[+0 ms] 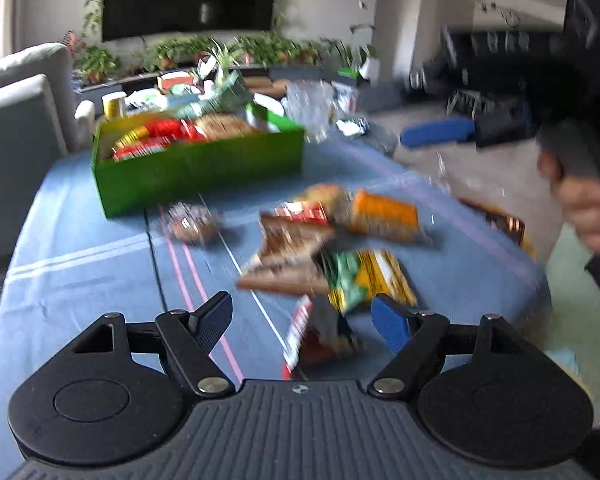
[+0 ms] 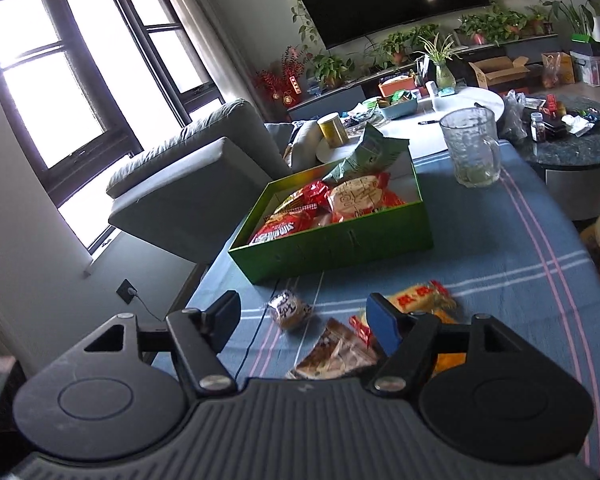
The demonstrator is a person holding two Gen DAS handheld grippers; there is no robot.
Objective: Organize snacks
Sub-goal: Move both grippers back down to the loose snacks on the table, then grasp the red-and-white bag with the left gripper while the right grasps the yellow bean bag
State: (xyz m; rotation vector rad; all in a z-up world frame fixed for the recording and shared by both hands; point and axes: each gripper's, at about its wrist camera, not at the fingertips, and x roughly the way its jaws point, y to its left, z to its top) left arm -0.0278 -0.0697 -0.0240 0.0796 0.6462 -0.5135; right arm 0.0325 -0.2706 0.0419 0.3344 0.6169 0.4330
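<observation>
Snacks are lying loose in a pile on the blue tablecloth, at 5 o'clock from the green box, which is already holding several packs. Left gripper is hovering spread wide, empty, over the near packs; its view is motion-blurred, so aim is looking risky. Right gripper is also gaping, holding nothing, above the round cookie pack. Risks: pinching two overlapping packs at once, crushing crisps, or clipping the glass mug at the box's 2 o'clock.
</observation>
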